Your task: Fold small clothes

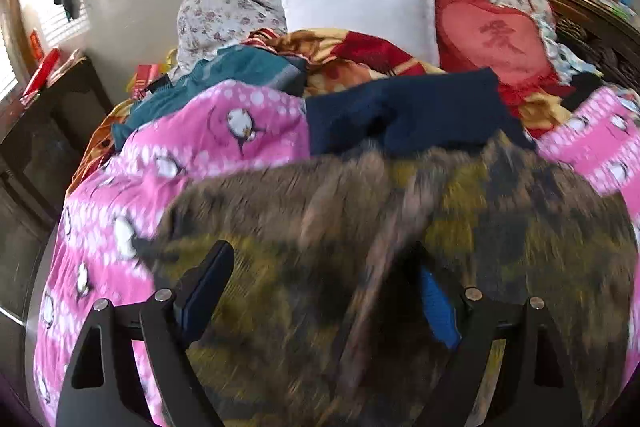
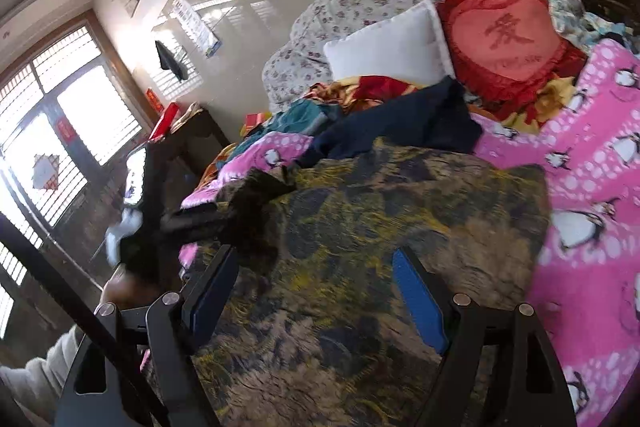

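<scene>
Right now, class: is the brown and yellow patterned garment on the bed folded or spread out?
Folded, at least once. The patterned garment lies as a compact block with a straight far edge and square corner on the pink penguin blanket.

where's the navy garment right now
In both views the navy garment lies on the pink penguin blanket, just beyond the brown patterned garment.

A patterned garment (image 2: 400, 211) lies on the bedspread (image 2: 592, 163), pillows (image 2: 388, 47) behind.

The left gripper (image 1: 320, 291) points downward, jaws spread wide. The right gripper (image 2: 316, 287) also stands wide, nothing pinched.
</scene>
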